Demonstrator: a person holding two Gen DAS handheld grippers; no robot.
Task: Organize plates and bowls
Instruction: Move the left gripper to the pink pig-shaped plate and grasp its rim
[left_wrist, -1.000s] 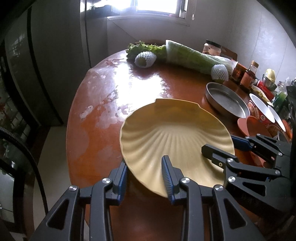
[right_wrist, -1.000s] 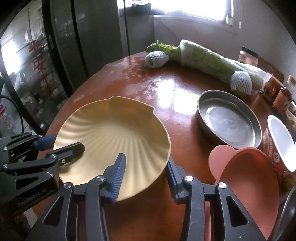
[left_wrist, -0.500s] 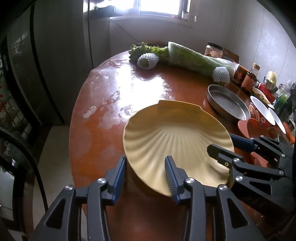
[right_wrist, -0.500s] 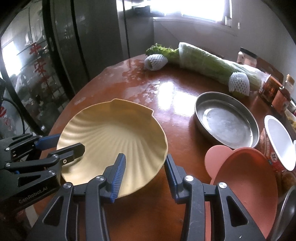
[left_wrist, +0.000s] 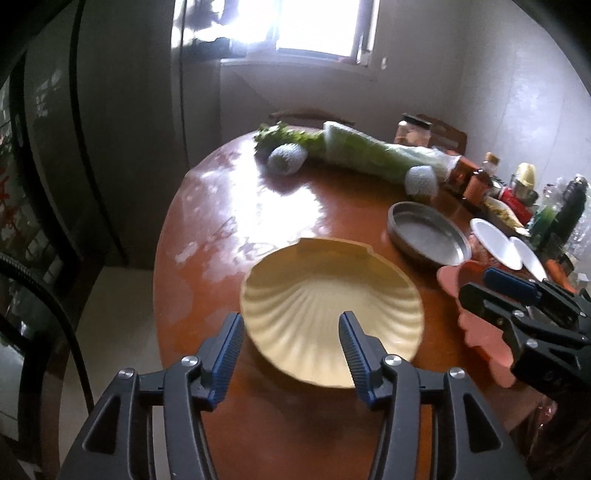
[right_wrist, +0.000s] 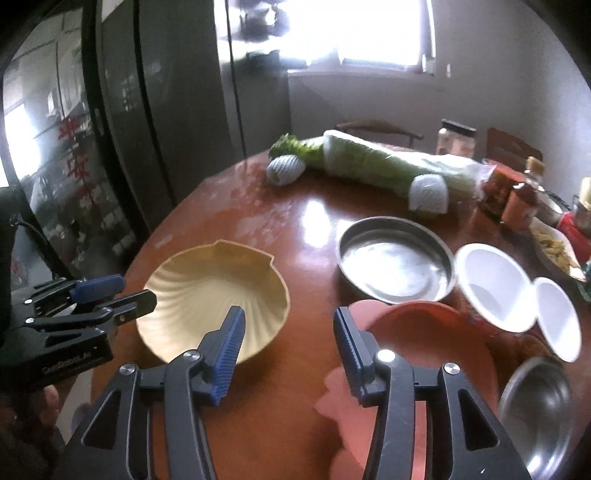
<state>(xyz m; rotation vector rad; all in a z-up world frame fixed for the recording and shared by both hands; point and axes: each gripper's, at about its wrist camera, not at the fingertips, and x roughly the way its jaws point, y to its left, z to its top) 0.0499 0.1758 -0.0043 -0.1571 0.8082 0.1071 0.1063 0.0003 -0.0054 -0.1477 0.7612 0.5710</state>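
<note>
Two handheld grippers hover over a round brown table (left_wrist: 207, 236) in a kitchen. The left gripper (left_wrist: 291, 339), nearest its own camera, has its blue-padded fingers spread wide and holds nothing; the yellow shell-shaped plate (left_wrist: 325, 306) lies flat on the table just ahead of it, its near rim showing between the tips. The right gripper (right_wrist: 288, 338) is likewise spread apart and empty, its left finger over the near right edge of the same yellow shell-shaped plate (right_wrist: 210, 291) and its right finger over the rim of a pink plate (right_wrist: 436, 354), which sits just right of the yellow one at the table's near edge. In the right wrist view the left gripper (right_wrist: 147, 291) reaches in from the left, its tips at the yellow plate's left rim; whether they touch it cannot be told. A steel bowl (right_wrist: 539, 402) shows at the lower right, beside the pink plate. Beyond the pink plate stand a round steel pan (right_wrist: 395, 262) and two white bowls (right_wrist: 495, 284), side by side. Farther back, a long wrapped cabbage (right_wrist: 373, 162) lies across the table with two foam-netted fruits (right_wrist: 284, 170) against it, and jars and bottles (right_wrist: 517, 192) crowd the right edge. A dark refrigerator (right_wrist: 155, 122) and a bright window (right_wrist: 373, 33) close the background.
</note>
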